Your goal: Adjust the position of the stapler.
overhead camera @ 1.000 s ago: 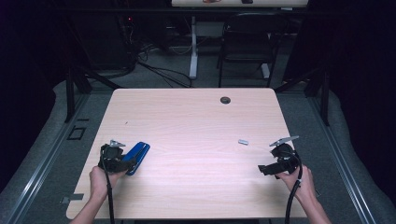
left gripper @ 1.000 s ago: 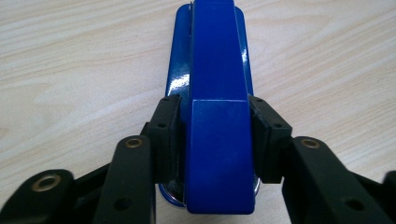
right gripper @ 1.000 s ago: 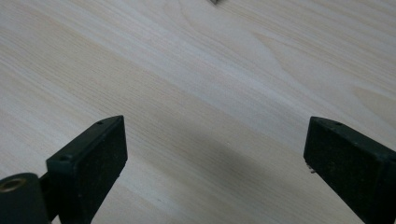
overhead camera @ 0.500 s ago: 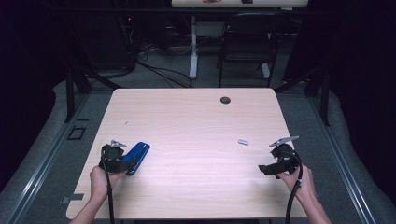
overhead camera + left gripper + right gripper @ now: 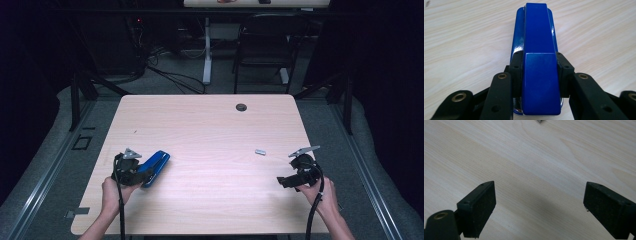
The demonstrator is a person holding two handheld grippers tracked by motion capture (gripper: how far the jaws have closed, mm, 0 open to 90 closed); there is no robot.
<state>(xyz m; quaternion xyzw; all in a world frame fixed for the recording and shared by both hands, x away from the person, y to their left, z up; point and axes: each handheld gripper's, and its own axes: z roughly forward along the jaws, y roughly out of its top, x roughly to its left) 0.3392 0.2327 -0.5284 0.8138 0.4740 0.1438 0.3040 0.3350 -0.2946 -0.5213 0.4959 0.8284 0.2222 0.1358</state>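
Note:
A glossy blue stapler (image 5: 157,165) lies lengthwise between the jaws of my left gripper (image 5: 142,173) at the table's front left. In the left gripper view both pads press on the sides of the stapler (image 5: 538,37) near its rear end, so the left gripper (image 5: 539,72) is shut on it. My right gripper (image 5: 284,181) is at the front right, just above the wood. In the right gripper view the right gripper (image 5: 539,203) stands open with only bare table between its pads; its jaws have just been closing a little.
A small grey metal piece (image 5: 260,152) lies on the light wooden table (image 5: 210,125) a little beyond the right gripper, and its tip shows at the right gripper view's top edge (image 5: 539,121). A black grommet (image 5: 241,107) sits near the far edge. A chair stands behind the table.
My left gripper has moved slightly to the right with the blue stapler in it. The right hand has stayed where it was.

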